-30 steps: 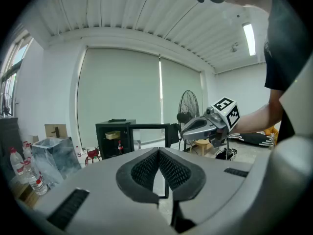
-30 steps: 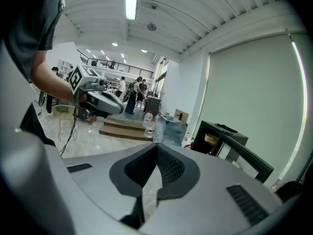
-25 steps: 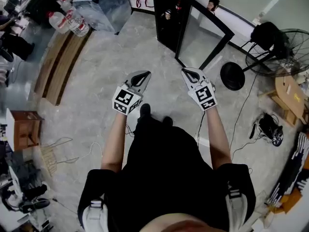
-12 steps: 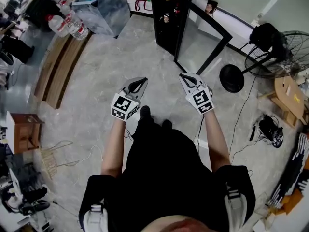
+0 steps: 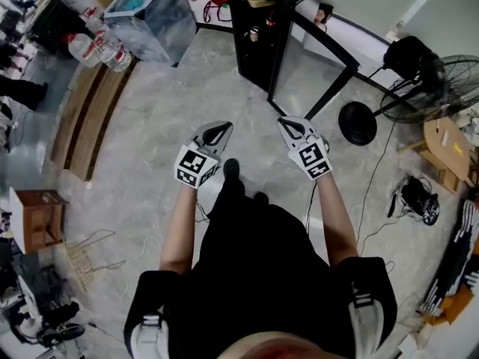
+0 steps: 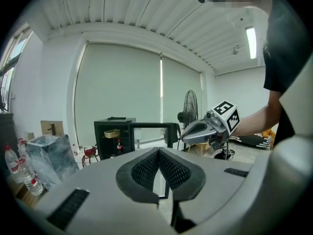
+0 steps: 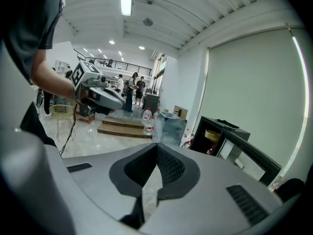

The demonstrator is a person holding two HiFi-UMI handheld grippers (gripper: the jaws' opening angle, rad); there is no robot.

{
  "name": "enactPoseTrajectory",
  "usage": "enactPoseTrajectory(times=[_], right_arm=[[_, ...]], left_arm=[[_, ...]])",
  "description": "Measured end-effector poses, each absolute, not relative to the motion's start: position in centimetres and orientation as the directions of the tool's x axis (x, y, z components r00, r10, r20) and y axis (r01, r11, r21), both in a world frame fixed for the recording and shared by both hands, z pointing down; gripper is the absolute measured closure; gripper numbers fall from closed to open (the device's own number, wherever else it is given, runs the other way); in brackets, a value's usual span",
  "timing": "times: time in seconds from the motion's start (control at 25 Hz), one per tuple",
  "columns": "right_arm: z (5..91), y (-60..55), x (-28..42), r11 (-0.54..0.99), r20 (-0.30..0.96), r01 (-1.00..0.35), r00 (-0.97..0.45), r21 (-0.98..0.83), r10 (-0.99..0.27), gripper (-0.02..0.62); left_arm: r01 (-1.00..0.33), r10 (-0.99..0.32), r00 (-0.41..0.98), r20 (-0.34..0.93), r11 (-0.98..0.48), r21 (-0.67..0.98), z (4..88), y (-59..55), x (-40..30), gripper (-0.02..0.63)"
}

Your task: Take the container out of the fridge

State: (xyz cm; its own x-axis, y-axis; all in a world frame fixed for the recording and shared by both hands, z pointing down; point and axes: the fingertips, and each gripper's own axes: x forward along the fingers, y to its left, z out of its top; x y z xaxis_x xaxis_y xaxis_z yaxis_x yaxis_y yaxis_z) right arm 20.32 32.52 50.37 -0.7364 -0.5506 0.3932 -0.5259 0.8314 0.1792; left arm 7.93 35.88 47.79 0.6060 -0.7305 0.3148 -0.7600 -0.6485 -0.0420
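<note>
Found container [image 6: 112,133], a yellowish shallow tub, on the upper shelf of the black fridge [image 5: 251,47], close under the fridge's top edge. Read its long axis as level, running across the shelf from side wall to side wall; cannot tell which end faces out. Noted a red bottle [image 6: 119,145] upright on the shelf below. Recorded fridge door [image 5: 310,62] swung open, fridge upright on the grey floor [image 5: 150,126].

Observed left gripper [image 5: 220,126] and right gripper [image 5: 289,120] side by side out in front of the body, well apart from the fridge, noses aimed toward it. Confirmed both forearms bare, stretched forward with elbows bent, marker cubes uppermost. Checked fingers in each gripper view: pads closed tip to tip on both, nothing between them.

Logged also a standing fan [image 5: 434,84] right of the door, a translucent bin [image 5: 150,13] and water bottles [image 5: 101,47] left of the fridge.
</note>
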Motion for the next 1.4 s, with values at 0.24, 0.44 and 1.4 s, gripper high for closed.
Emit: enactPoseTrajectory(times=[0.24,0.44,1.4], right_arm=[[50.7,28.5,18.5,0.814,0.411,-0.553,-0.71,0.176,-0.572,0.598],[50.8,24.6,16.1,0.8,0.419,-0.574,-0.692,0.174,-0.588,0.598],[53.3,13.5,9.3,0.684,0.466,-0.707,-0.551,0.179,-0.692,0.597]], left_arm=[[-0.735,-0.702,0.638,0.315,-0.678,-0.023,48.2,31.3,6.1,0.589],[-0.719,-0.685,0.659,0.309,-0.695,-0.007,48.3,26.7,3.6,0.589],[-0.619,-0.59,0.762,0.268,-0.784,0.035,49.5,12.2,-4.2,0.589]])
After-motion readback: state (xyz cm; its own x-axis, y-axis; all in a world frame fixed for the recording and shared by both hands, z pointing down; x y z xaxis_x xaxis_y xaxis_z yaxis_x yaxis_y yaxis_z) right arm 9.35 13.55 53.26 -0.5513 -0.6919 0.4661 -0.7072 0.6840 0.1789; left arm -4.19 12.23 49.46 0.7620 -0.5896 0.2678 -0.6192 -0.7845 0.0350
